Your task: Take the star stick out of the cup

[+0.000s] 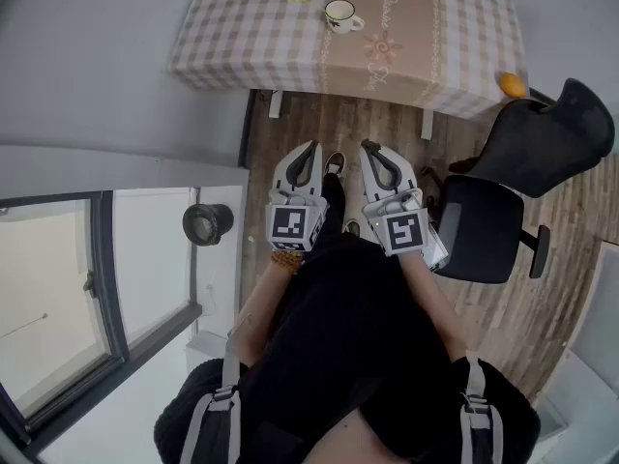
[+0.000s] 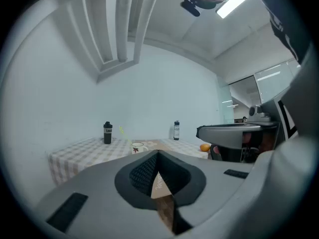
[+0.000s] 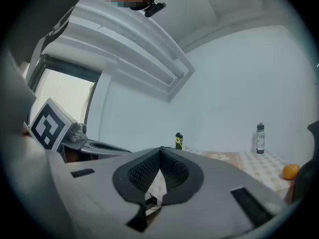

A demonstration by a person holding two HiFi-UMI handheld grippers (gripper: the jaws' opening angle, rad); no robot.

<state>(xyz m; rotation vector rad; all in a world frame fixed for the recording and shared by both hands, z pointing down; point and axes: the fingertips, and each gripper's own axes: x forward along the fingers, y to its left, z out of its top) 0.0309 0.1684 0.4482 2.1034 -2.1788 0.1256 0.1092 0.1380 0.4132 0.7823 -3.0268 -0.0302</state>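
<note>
L gripper [image 1: 311,147], R gripper [image 1: 368,146] closed, empty; cup [image 1: 339,14] on table [image 1: 242,37] ahead; chair [image 1: 484,225] right.

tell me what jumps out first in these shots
The left gripper and right gripper are held side by side above the wooden floor, jaws together and empty. Ahead, a white cup sits on the checked table, and a black chair stands at the right.

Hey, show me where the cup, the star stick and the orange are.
cup [image 2: 138,148], left gripper view, on its side wall
star stick [image 2: 122,131], left gripper view, on its thin yellow shaft
orange [image 1: 514,85], head view, on its middle
</note>
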